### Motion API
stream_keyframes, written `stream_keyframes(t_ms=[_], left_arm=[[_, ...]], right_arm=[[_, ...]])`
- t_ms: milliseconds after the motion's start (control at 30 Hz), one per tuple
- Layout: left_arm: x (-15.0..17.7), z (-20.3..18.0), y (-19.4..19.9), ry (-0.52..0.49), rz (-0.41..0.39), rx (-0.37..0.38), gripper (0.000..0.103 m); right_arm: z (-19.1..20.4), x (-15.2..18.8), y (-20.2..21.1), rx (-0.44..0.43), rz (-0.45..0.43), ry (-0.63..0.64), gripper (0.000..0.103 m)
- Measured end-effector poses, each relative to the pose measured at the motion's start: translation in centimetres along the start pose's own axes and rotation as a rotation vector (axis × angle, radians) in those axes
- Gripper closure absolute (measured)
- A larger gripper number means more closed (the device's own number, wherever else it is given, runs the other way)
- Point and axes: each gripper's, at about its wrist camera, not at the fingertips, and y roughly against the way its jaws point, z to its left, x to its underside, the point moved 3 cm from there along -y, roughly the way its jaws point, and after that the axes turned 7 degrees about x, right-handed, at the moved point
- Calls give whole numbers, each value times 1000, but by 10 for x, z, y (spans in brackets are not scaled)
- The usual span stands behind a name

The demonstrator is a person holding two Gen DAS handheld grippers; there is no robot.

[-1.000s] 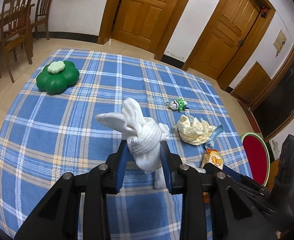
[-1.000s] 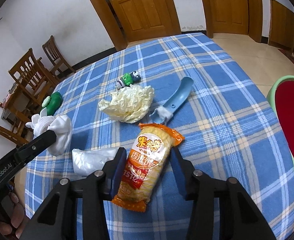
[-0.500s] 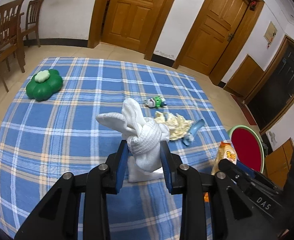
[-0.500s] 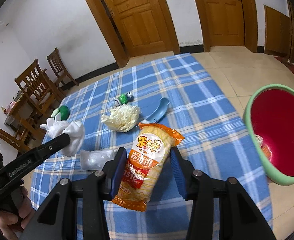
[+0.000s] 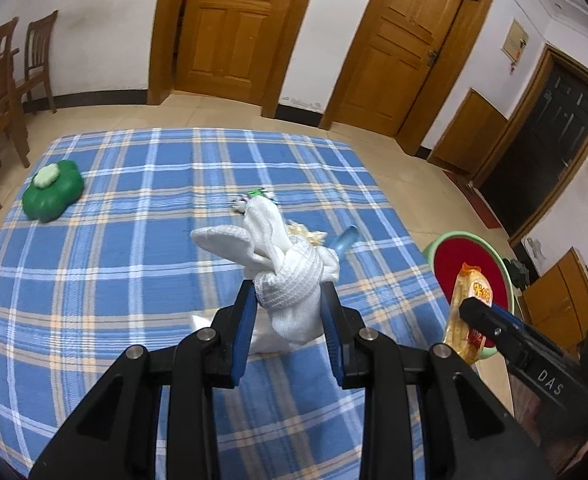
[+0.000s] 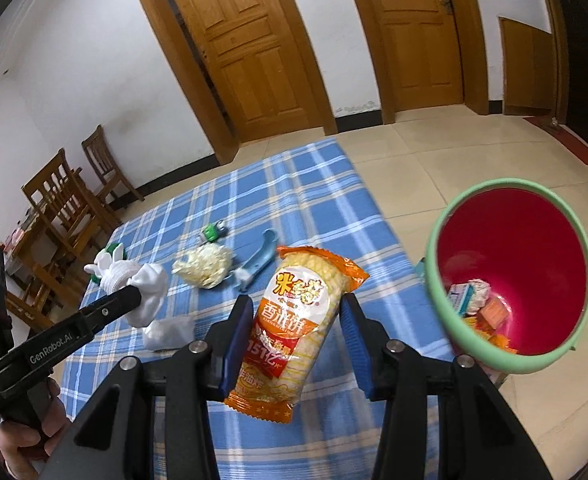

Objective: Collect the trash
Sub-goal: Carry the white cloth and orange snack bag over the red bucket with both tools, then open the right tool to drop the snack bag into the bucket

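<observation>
The left tool (image 5: 288,308) is pinching a knotted white cloth (image 5: 290,280) between its blue pads and holds it up above the table (image 5: 134,264), which wears a blue checked cover. The right tool (image 6: 294,324) is closed on an orange snack packet (image 6: 294,328) – the packet stands nearly upright between the two fingers, its top leaning a little to the right. Seen from the left wrist, this packet (image 5: 472,312) hangs in front of the trash bin (image 5: 506,276), past the right edge of the table. The bin is green outside and red inside; from the right wrist its rim (image 6: 438,280) is just beside the packet, and at its bottom lie some small wrappers and boxes (image 6: 478,300). On the table, under the raised cloth, rests a crumpled white plastic bag (image 6: 170,330). Farther away are a yellowish crumpled paper ball (image 6: 204,266), a pale blue scoop-like piece (image 6: 258,264) just to its right, and a small green and white toy (image 6: 212,232) behind them. Near the far left corner of the table sits a green flower-shaped object (image 5: 54,194) with a paler top. Wooden chairs (image 6: 66,196) stand beside the table at the left – and two wooden doors (image 5: 230,28) are in the white wall behind.
</observation>
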Motion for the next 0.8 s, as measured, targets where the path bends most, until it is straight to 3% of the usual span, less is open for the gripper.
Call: stream_keyframes(t_ms=[800], left_arm=[[-5, -133, -63, -266, 122, 110, 71]], right_arm=[[-135, -6, 19, 194, -39, -196, 55]])
